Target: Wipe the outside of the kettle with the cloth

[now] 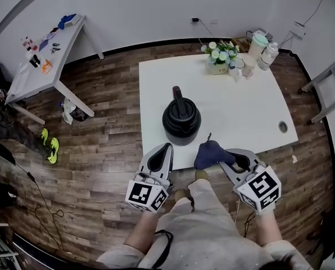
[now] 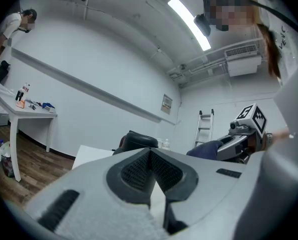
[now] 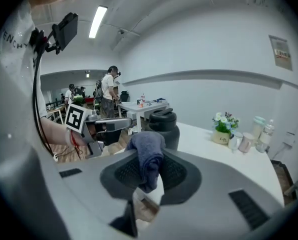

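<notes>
A black kettle [image 1: 181, 119] with a tall handle stands near the front edge of the white table [image 1: 240, 106]. In the right gripper view the kettle [image 3: 164, 127] rises just beyond the jaws. My right gripper [image 1: 226, 156] is shut on a dark blue cloth [image 1: 211, 154], bunched at the jaw tips by the table's front edge, right of the kettle. The cloth [image 3: 147, 156] hangs between the pads. My left gripper [image 1: 159, 157] is shut with nothing in it, just below the table edge, in front of the kettle [image 2: 135, 141].
A flower pot [image 1: 218, 57], cups and bottles [image 1: 257, 50] stand at the table's far right. A grey side table [image 1: 39, 61] with small items is at far left. A ladder [image 1: 327, 89] leans at right. Bags and shoes [image 1: 50, 145] lie on the wooden floor.
</notes>
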### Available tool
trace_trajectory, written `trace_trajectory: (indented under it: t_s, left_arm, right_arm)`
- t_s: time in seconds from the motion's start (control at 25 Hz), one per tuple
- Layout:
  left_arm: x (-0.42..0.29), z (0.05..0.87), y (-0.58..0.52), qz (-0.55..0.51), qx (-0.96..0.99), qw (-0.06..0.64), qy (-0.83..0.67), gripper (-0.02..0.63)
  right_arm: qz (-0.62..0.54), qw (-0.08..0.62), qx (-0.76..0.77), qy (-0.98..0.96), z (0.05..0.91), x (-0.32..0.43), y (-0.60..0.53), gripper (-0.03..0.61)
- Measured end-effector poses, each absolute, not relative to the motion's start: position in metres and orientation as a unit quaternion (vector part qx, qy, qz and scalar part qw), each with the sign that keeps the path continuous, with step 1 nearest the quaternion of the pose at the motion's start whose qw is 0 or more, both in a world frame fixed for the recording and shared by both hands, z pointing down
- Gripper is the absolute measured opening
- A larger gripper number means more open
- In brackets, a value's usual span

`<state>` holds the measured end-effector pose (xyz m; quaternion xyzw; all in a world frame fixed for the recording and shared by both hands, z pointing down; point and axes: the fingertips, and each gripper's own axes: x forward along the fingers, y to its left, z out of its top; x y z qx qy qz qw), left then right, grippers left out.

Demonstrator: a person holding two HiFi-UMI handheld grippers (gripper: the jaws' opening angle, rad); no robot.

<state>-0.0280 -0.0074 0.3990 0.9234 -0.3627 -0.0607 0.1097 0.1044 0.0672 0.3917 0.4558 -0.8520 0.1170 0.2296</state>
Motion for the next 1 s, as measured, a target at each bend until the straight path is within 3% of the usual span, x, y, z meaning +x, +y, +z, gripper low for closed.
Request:
trace_trajectory:
  t_s: [0.32, 0.6, 1.0]
  left_arm:
    - [-0.045, 0.396, 0.001, -0.066, 0.917, 0.105, -0.378, 0.006]
    - [-0.064, 0.397, 0.008, -0.069, 0.909, 0.102, -0.399, 0.006]
    - [-0.074, 0.397, 0.017, -0.070, 0.903, 0.102, -0.412, 0.006]
  right_arm:
    - [0.134, 0.241, 0.414, -0.868, 0.405, 0.070, 0.076, 0.061]
    - [0.160, 0.188, 0.399, -0.883, 0.399, 0.053, 0.072, 0.061]
    - [0.156, 0.202, 0.383, -0.888, 0.409, 0.047, 0.078, 0.062]
